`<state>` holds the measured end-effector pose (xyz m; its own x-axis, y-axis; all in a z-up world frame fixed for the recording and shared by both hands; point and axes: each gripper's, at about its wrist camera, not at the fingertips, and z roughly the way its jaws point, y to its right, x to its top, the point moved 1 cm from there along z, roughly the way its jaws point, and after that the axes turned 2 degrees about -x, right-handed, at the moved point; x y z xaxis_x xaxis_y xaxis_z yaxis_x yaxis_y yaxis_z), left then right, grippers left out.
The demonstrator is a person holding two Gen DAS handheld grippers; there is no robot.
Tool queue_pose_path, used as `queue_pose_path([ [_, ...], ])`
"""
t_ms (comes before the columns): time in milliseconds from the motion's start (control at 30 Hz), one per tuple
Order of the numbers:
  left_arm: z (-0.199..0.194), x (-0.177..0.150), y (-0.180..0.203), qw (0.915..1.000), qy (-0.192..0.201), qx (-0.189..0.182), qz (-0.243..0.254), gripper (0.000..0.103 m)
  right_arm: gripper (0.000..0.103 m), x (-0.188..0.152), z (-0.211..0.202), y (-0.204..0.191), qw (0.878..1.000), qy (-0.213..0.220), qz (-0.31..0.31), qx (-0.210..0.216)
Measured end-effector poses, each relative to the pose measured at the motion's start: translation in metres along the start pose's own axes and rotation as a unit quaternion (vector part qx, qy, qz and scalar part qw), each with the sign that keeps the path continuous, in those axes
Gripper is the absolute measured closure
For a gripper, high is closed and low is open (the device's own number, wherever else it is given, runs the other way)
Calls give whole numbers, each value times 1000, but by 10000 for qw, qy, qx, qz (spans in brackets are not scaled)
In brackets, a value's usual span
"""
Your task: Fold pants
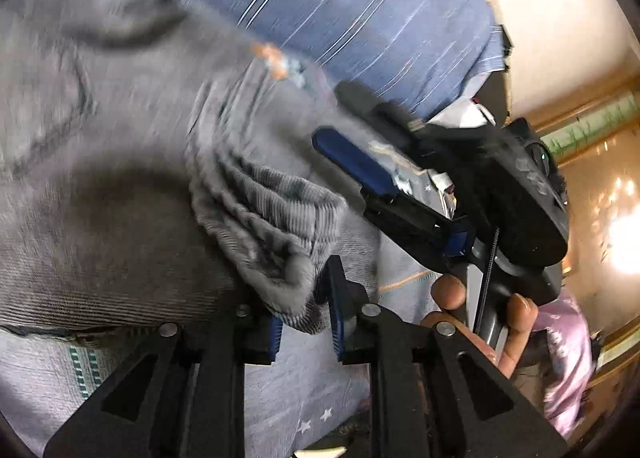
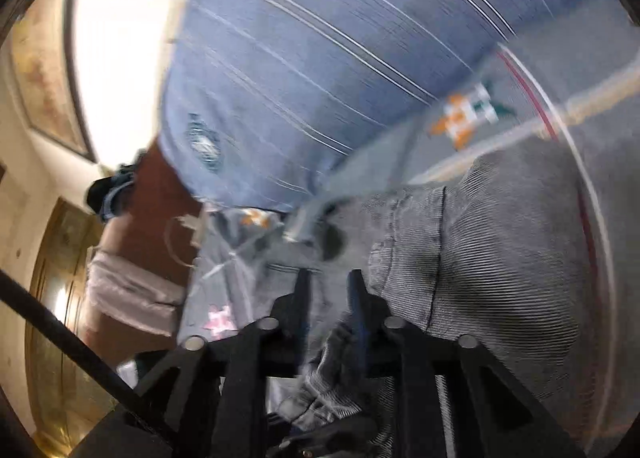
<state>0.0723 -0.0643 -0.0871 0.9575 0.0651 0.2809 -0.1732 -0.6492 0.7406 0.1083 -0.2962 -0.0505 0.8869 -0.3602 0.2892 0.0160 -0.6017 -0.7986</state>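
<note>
Left grip: your left gripper is clamped on a bunched corner of the grey corduroy pants; the ribbed cloth wads between the two blue pads, likely so the corner lifts as one layer stack.
Right grip: your right gripper has its fingers drawn close, with corduroy gathered between them low in its own view; it looks pinched on the pants, though blur keeps that a judgement.
Where the pants are: they hang and drape between your two tools above the bed, with the bulk spread to the left in the left wrist view and to the right in the right wrist view.
Why held so: two corners gripped apart keep an edge taut, which I judge suits carrying it over for a fold.
Surface below: a pale patterned bedsheet lies under the cloth, and a blue striped cover lies beyond it.
Edges: the bed ends near the cream wall; the far side drops off there.
Open room: bare sheet shows beside the pants, enough to lay the fold down.
Caution: both views smear, so fine seams cannot be read.
</note>
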Motion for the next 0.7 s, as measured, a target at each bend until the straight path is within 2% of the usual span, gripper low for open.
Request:
queue_pose_path([
  [33, 0, -2, -2, 9999, -81, -39, -66, 83, 53, 0, -3, 4, 9999, 28, 128, -34],
  [100, -5, -3, -3, 9994, -98, -260, -182, 67, 53, -1, -17, 5, 9995, 252, 189, 24],
  [167, -13, -5, -1, 9992, 20, -366, -163, 46, 48, 2, -42, 2, 9982, 531, 93, -253],
  [267, -19, -6, 7, 9992, 126, -370, -73, 44, 47, 2, -70, 2, 9916, 852, -84, -969],
  [333, -17, 4, 7, 9994, 230, -246, -10, 44, 47, 6, -78, 7, 9858, 930, -90, -1398],
  [400, -6, 10, 7, 9997, 142, 90, 169, 47, 47, 6, -80, 19, 9829, 935, 25, -1588],
  [433, -2, 10, 8, 9995, 122, 180, 220, 62, 48, 8, -79, 25, 9825, 834, 114, -1664],
  [467, 1, 11, 12, 9989, 137, 295, 340, 89, 51, 9, -75, 30, 9812, 690, 178, -1794],
  [533, 0, 10, 18, 9965, 224, 581, 550, 91, 62, 6, -65, 37, 9780, 461, 207, -2023],
  [567, -9, 10, 21, 9966, 373, 470, 568, 92, 68, 4, -64, 38, 9780, 377, 205, -2041],
  [600, -20, 9, 20, 9961, 525, 371, 599, 92, 69, 3, -63, 38, 9791, 332, 187, -1999],
  [633, -31, 8, 23, 9936, 738, 467, 722, 92, 69, 2, -63, 35, 9797, 333, 146, -1970],
  [700, -37, 7, 18, 9878, 979, 895, 821, 92, 66, 0, -56, 31, 9777, 261, 54, -2085],
])
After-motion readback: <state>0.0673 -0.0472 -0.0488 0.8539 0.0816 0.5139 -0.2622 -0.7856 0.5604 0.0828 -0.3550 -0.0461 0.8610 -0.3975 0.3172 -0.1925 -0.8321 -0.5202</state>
